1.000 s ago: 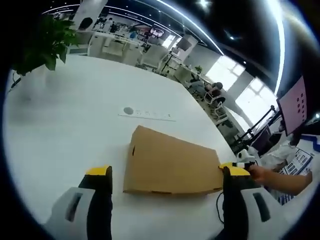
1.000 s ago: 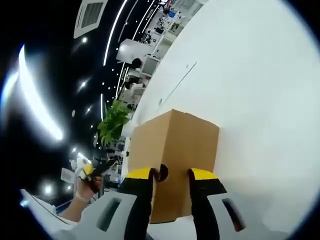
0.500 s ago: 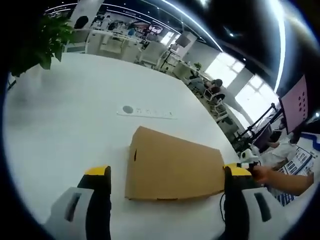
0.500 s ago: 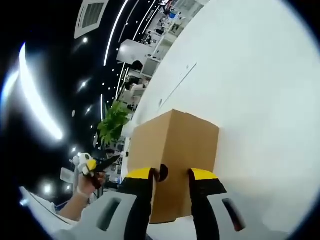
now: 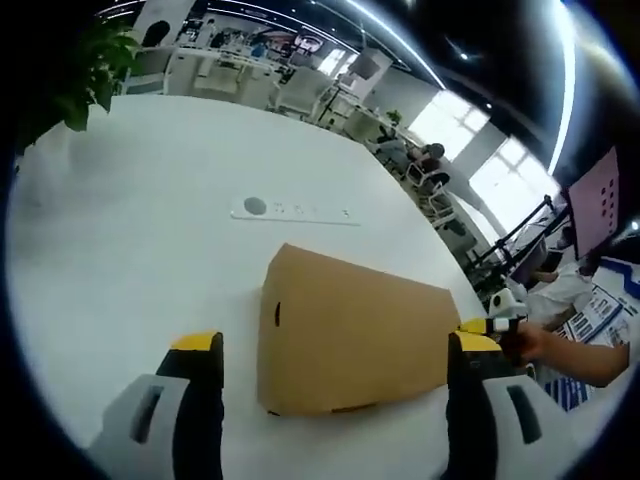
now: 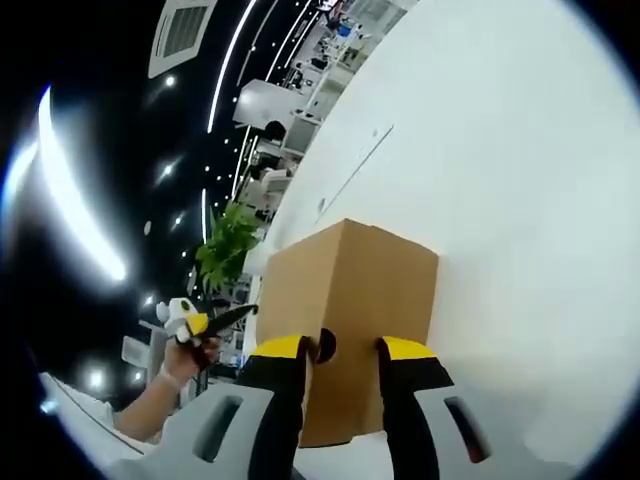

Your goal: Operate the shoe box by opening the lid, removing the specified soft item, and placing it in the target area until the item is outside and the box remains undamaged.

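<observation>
A closed brown cardboard shoe box (image 5: 360,335) lies on the white table (image 5: 130,270), with a small round hole in its near-left end. My left gripper (image 5: 333,345) hovers short of it, open wide, nothing between the jaws. At the box's right end sits my right gripper (image 5: 488,325), held by a hand (image 5: 535,345). In the right gripper view the box (image 6: 350,290) rises between the jaws of the right gripper (image 6: 342,348), which close on its near end around another round hole. The left gripper (image 6: 212,322) hangs in the air left of the box.
A flat white socket strip (image 5: 290,211) is set into the table beyond the box. A potted plant (image 5: 80,70) stands at the table's far left edge and shows again as the plant (image 6: 228,245). Office desks and chairs lie behind. Bare tabletop surrounds the box.
The left gripper has moved closer to the box, which looks larger in its view. In the right gripper view it has drifted up and toward the box. The box and right gripper have stayed still.
</observation>
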A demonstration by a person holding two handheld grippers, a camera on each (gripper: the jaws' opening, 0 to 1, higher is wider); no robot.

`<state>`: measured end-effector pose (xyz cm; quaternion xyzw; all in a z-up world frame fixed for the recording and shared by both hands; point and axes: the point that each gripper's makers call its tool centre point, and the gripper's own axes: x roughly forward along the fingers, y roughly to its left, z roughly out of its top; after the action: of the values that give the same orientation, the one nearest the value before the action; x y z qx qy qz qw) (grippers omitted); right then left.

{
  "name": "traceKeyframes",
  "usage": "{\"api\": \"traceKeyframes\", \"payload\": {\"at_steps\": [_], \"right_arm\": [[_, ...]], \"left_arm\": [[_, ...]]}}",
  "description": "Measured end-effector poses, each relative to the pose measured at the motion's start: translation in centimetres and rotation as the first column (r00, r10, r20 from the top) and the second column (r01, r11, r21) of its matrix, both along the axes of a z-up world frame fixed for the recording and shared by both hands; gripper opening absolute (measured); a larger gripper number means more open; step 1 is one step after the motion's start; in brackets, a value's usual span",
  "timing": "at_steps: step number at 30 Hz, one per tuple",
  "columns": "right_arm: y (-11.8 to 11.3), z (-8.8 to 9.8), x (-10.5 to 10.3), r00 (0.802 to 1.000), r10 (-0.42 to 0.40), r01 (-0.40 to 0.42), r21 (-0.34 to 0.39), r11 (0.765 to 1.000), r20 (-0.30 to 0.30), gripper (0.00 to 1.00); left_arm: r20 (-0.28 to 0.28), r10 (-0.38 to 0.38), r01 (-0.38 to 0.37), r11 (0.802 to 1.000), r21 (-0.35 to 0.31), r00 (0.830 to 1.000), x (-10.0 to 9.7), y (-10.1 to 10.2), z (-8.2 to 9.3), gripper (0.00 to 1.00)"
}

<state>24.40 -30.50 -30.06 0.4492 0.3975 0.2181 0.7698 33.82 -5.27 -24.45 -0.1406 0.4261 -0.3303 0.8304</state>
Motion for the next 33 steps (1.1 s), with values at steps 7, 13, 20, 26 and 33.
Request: {"api": "traceKeyframes", "payload": {"at_steps": [7, 13, 20, 26, 33], "right_arm": [[0.1, 0.1, -0.1, 1.0, -0.016, 0.016, -0.009, 1.0, 0.012, 0.28], [0.1, 0.1, 0.0, 1.0, -0.022, 0.022, -0.009, 1.0, 0.012, 0.28], [0.1, 0.1, 0.0, 0.999, -0.037, 0.037, -0.009, 0.999, 0.016, 0.28], [0.0, 0.1, 0.0, 0.999, -0.04, 0.041, -0.013, 0.999, 0.016, 0.28], [0.0, 0.1, 0.0, 0.999, -0.042, 0.042, -0.008, 0.999, 0.011, 0.28]], "left_arm": [[-0.012, -0.022, 0.022, 1.0, -0.002, 1.0, 0.2, -0.6, -1.0, 0.94], [-0.039, -0.022, 0.021, 0.999, -0.027, 0.999, 0.7, -0.5, -1.5, 0.94], [-0.102, -0.004, -0.002, 0.998, -0.059, 0.995, 1.0, 0.2, -2.8, 0.9], [-0.14, 0.011, -0.021, 0.998, -0.068, 0.99, 1.6, 0.3, -4.0, 0.9], [-0.173, 0.013, -0.024, 0.998, -0.066, 0.985, 2.4, -0.4, -5.1, 0.89]]}}
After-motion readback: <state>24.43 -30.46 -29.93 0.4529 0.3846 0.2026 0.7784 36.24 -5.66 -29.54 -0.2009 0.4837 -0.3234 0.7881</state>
